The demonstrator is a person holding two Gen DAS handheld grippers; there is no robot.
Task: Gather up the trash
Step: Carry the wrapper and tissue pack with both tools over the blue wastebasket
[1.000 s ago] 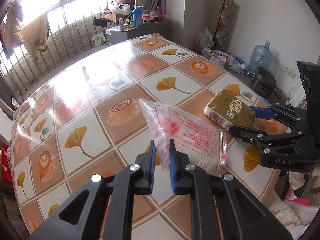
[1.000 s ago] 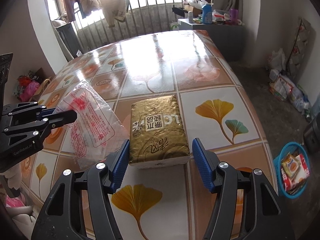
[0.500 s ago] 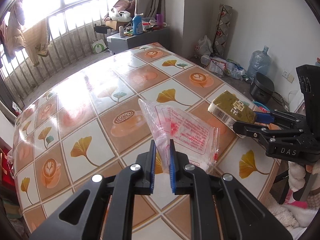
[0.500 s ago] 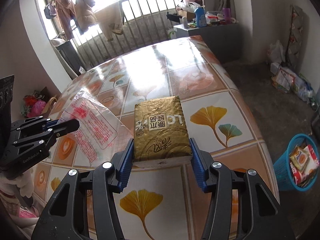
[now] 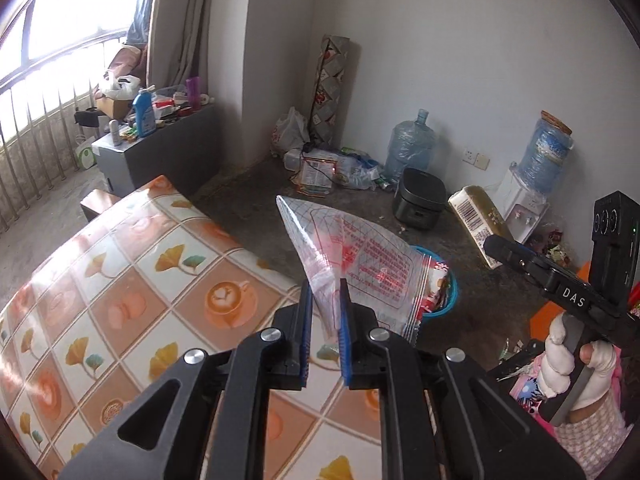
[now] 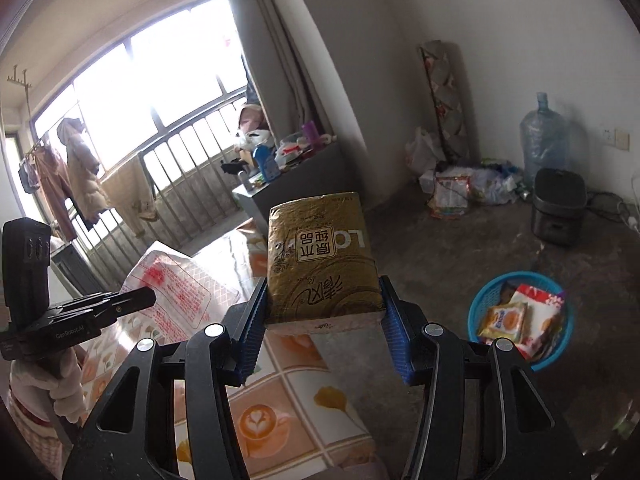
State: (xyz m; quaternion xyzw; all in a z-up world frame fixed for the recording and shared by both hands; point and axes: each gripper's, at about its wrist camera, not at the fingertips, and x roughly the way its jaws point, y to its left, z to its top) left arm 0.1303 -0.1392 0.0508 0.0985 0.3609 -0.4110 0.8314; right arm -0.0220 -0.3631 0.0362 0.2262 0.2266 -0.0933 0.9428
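Both pieces of trash have been lifted clear of the tiled, leaf-and-coffee-patterned surface [image 5: 132, 292] since a second ago, when each lay on it. The left claw [image 5: 325, 336] is clenched on the lower corner of the clear plastic bag with red print [image 5: 356, 264], which is now held in the air past the surface's edge, with the floor behind it. The right claw [image 6: 322, 316] is clamped across the near end of the gold foil-wrapped rectangular pack [image 6: 320, 256]; half a second ago the pack was already gripped and raised, and it is now carried further out, above the surface's edge. Both views have been swung away from the window and toward the room's corner, where the round blue plastic basket [image 6: 480, 304] stands on the floor, already holding wrappers. The bag appears to hang roughly above that basket in the left view, though depth is hard to judge through the fisheye. Picking up is judged finished; carrying to the basket and letting go remain.
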